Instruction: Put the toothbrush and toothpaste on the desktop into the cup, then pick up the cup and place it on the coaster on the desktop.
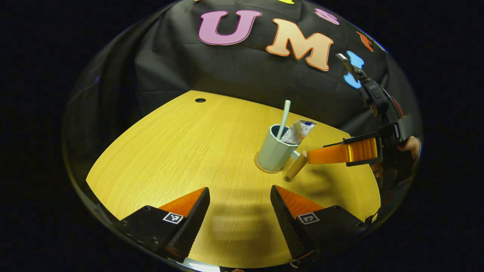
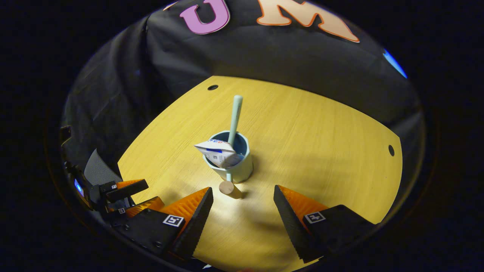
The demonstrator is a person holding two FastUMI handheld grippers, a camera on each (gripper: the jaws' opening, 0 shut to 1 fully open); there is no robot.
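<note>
Cup (image 2: 230, 163) on coaster (image 1: 261, 166) holds toothbrush (image 2: 235, 115) and toothpaste (image 2: 218, 152), print unreadable; both tools released.

Toothbrush (image 2: 236, 113) and toothpaste (image 2: 219, 153) in cup (image 2: 242, 168)

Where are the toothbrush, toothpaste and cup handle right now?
toothbrush (image 2: 236, 113), right gripper view, mid shaft.
toothpaste (image 2: 217, 152), right gripper view, crimped tube end.
cup handle (image 1: 297, 166), left gripper view, wooden grip.
</note>
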